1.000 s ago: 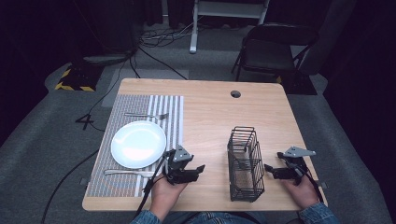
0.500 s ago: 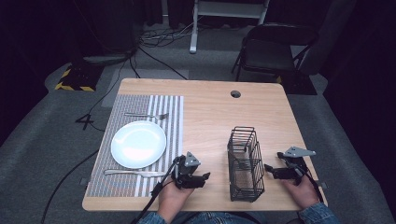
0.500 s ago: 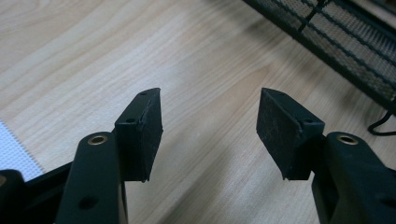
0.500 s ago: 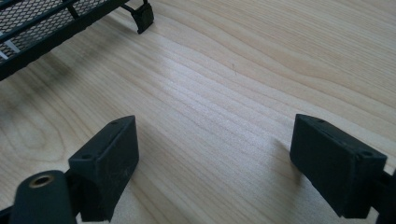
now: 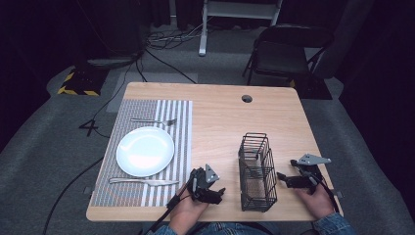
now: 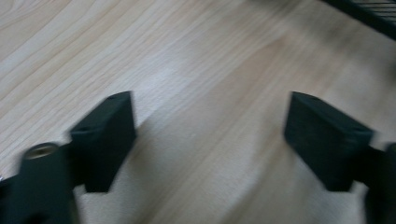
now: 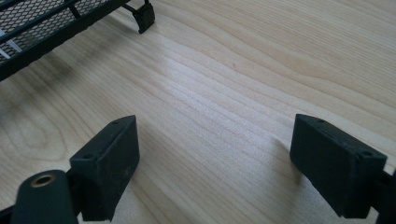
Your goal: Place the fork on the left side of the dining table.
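Over the last second we saw the left gripper (image 5: 219, 190) slide from beside the placemat (image 5: 147, 147) along the table's near edge, toward the wire basket (image 5: 257, 171). It ended between the placemat's right edge and the basket, nearer the mat, touching neither. Its jaws stood wide apart with nothing between them; in the left gripper view only bare wood lay between them, with a corner of the basket at top right. The right gripper (image 5: 281, 176) had not moved: it sat just right of the basket near the table's near right corner, jaws also spread wide and empty, with the basket's mesh and one foot at top left in the right gripper view.

We judged this as the left hand leaving the place setting and closing on the basket, so both grippers now flanked it; a two-sided lift or shift looked likely, not yet begun. The basket stood upright, close to the near edge, right of centre.

The table (image 5: 220, 117) was light wood with a cable hole near the far edge. On the striped placemat at the left sat a white plate (image 5: 145, 151), a fork (image 5: 152, 121) on its far side, a knife (image 5: 143, 181) on its near side. Beyond were grey carpet, a folding chair (image 5: 286, 54), cables, and a dim room.
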